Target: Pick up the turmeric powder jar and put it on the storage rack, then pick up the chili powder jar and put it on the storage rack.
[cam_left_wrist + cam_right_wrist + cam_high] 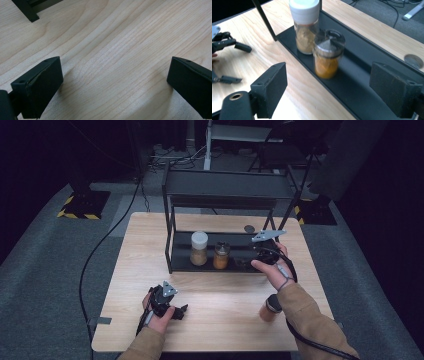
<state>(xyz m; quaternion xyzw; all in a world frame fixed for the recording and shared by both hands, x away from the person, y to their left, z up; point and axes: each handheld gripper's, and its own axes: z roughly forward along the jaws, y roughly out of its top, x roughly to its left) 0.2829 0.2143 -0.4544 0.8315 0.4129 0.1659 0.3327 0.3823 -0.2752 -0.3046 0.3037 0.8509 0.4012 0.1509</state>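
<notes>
Hovering w/ jaws spread and empty, the right gripper (pixel 328 87) faces the upright orange spice jar (pixel 327 55) on the rack's lower shelf (pixel 359 92), straight ahead, while the left gripper (pixel 170 307), also spread, idles on the tabletop (pixel 120 45).

Person wearing tan sleeves, working two black handheld grippers.
Each gripper, left gripper (pixel 176 312) and right gripper (pixel 329 93), is carrying blocky black jaws with small screw holes, a grey three-cornered plate, and a trailing black cable.
</notes>
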